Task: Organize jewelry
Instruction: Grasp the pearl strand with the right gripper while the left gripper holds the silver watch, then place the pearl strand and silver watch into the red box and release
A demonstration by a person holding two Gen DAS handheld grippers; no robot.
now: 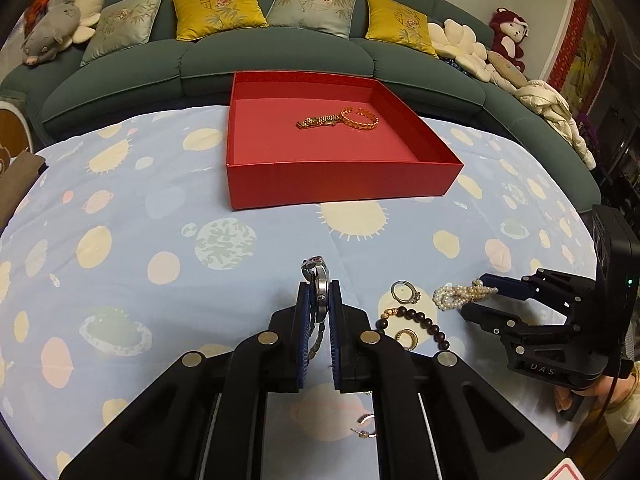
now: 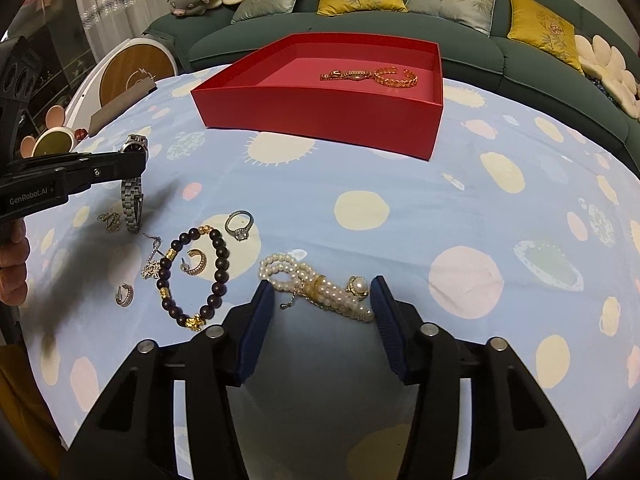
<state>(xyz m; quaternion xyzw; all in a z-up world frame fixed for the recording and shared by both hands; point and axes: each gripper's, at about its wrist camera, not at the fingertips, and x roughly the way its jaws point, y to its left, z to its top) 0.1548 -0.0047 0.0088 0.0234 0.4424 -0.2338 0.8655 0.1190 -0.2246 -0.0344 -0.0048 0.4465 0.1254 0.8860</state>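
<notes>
- 2 grippers here: left gripper (image 1: pixel 319 300) is clamped tight on the silver watch (image 1: pixel 320 292), lifted off the cloth
- right gripper (image 2: pixel 322 300) sits with jaws apart, straddling the pearl bracelet (image 2: pixel 316 286) on the tablecloth (image 2: pixel 360 208)
- red box (image 2: pixel 320 116) further back holds 2 gold bracelets (image 2: pixel 370 75)

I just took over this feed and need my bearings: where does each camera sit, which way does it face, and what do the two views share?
Left wrist: on the left gripper, looking down along its fingers over the tablecloth toward the red box and sofa; jaws shut on a silver watch; the right gripper and a hand show at right.
Right wrist: on the right gripper, facing the same way; open jaws flank the pearl bracelet; the left gripper enters from the left.
Shared: box, watch, pearl bracelet, dark bead bracelet.
</notes>
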